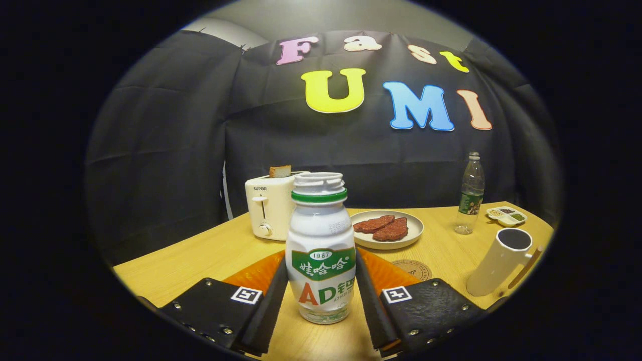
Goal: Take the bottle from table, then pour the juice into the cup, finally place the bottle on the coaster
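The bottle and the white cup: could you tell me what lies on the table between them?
In the gripper view, a round coaster lies on the table between the bottle, held between the gripper fingers, and the cup.

I am working in a recording booth dressed as a breakfast table: black cloth hangs behind a wooden table (200, 255). At eleven o'clock stands a toaster (268, 206) holding bread; at one o'clock, a plate of meat (387, 228), a water bottle (470, 194) and a condiment tray (505, 215).
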